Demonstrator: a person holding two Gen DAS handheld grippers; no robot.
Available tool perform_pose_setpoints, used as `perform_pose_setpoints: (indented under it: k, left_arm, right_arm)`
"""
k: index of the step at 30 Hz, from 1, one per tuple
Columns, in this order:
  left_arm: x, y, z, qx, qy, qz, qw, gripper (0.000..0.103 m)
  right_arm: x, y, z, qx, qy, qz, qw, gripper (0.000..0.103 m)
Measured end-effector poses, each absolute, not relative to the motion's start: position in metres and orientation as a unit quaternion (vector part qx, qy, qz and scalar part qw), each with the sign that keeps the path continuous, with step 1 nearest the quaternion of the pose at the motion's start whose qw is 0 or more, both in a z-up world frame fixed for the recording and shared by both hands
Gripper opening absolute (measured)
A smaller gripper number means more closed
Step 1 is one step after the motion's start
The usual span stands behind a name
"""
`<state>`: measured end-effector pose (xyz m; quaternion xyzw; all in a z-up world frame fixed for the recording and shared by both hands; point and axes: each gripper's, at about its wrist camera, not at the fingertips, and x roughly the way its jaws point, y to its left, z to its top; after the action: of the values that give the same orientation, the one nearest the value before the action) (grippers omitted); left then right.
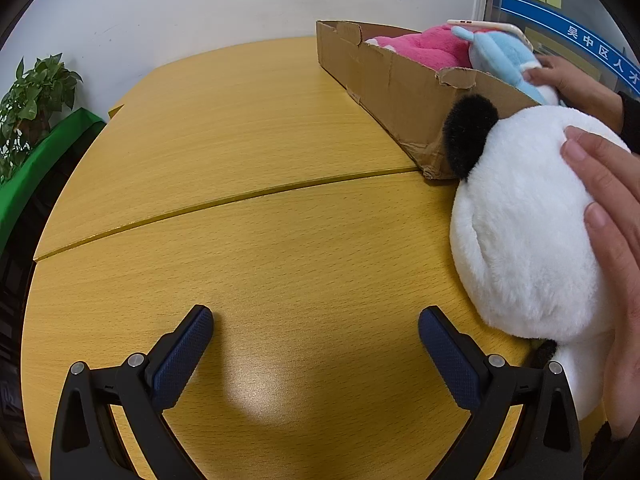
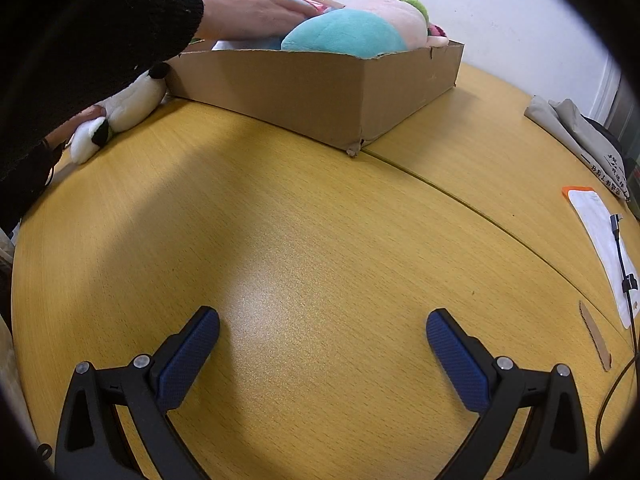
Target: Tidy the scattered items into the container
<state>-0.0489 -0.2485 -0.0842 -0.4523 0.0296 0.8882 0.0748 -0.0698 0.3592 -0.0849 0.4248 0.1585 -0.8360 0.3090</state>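
Observation:
A brown cardboard box [image 1: 384, 80] stands on the wooden table [image 1: 240, 240] and holds a pink plush [image 1: 424, 46] and a light blue plush [image 1: 500, 60]. A white and black panda plush [image 1: 528, 224] lies on the table against the box's near corner, with a bare hand [image 1: 612, 208] on it. My left gripper [image 1: 316, 320] is open and empty, left of the panda. In the right wrist view the box [image 2: 320, 92] shows a teal plush [image 2: 348, 34] and a pale pink plush [image 2: 396, 14]; the panda [image 2: 128, 108] lies at its left. My right gripper [image 2: 322, 322] is open and empty.
A second hand [image 1: 568, 80] rests on the blue plush, and a black-sleeved arm [image 2: 80, 40] reaches over the box. A potted plant [image 1: 28, 100] stands far left. A white pouch [image 2: 600, 248], a cable [image 2: 624, 280] and a grey cloth bag [image 2: 576, 136] lie at the right.

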Motion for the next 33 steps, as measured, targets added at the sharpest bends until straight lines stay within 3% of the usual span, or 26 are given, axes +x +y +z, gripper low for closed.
perform_pose_setpoints:
  k: [33]
  left_arm:
    - [-0.0470,-0.2468,-0.0831,-0.452,0.030,0.888,0.075,0.103]
  right_arm:
    - [-0.0718,0.3594,-0.0852,0.425,0.158,-0.836,0.308,0.103]
